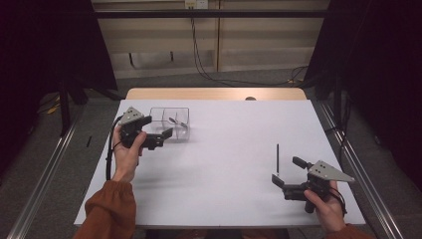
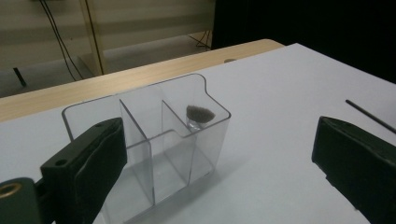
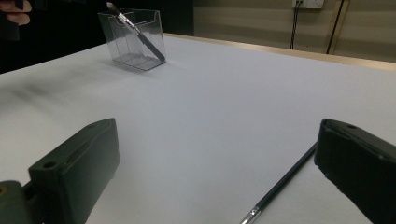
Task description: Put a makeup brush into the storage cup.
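wall: pale panels, cables hanging | floor: grey | sides: dark (unlit) | table: white top

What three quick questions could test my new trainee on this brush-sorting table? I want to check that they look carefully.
1. True or false: the clear organizer already holds a brush.
2. Which gripper is nearer the thin black brush lying on the table: A left, B right?
3. How do the right gripper jaws stand?

Key: 1 true, one leans inside a compartment, bristles up. 2 B. 3 open, with nothing pressed between them; the lying brush passes beside one jaw.
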The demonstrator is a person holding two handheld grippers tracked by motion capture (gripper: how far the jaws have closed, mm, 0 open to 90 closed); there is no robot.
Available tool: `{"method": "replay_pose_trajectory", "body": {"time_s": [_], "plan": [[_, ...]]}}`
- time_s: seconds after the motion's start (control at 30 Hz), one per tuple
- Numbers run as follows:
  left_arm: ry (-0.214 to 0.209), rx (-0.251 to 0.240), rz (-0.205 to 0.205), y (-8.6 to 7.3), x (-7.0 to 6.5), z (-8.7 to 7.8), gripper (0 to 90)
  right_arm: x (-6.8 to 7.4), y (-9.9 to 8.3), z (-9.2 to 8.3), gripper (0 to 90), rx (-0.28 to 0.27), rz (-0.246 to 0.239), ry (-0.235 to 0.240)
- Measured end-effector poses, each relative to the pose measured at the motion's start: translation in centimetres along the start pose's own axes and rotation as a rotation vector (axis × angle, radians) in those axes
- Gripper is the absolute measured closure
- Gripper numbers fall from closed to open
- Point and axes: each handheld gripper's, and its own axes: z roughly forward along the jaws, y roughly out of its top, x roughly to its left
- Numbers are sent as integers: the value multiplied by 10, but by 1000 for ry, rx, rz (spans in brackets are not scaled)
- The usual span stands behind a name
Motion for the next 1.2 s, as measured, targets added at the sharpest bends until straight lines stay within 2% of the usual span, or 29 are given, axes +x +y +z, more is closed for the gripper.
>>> {"method": "replay_pose_trajectory", "body": {"time_s": [0.07,0.13,0.2,0.3,0.4,0.47,0.53,0.6,0.67,0.73,0.9,1.03,1.2], "plan": [[-5,1,-1,-2,-2,-6,33,-1,0,-1,1,0,-3,-2],[13,4,5,-4,-2,-11,33,-1,0,-1,1,0,-1,-3],[6,-15,3,-6,-3,-17,33,0,0,-1,1,0,-2,-3],[6,-12,10,-10,-6,-24,33,0,0,-1,1,-2,-5,-2],[26,-19,21,-14,-11,-29,33,0,0,0,1,0,-4,-2],[9,-30,-4,-16,-15,-31,34,0,0,0,1,2,-5,-4],[22,-35,2,-20,-19,-33,34,0,0,-1,1,1,-6,-6],[10,-27,15,-24,-21,-35,34,1,0,-1,1,-1,-7,-5],[39,-28,39,-28,-22,-38,34,0,-1,-2,1,-1,-3,-7],[33,-38,17,-33,-20,-41,34,0,-1,-2,1,-1,-3,-7],[48,-63,6,-43,-23,-48,34,0,0,-2,1,-1,-4,-7],[40,-68,-12,-55,-27,-51,37,1,0,-2,1,-2,-10,-4],[70,-89,13,-65,-29,-56,41,0,0,-3,1,-3,-8,-5]]}}
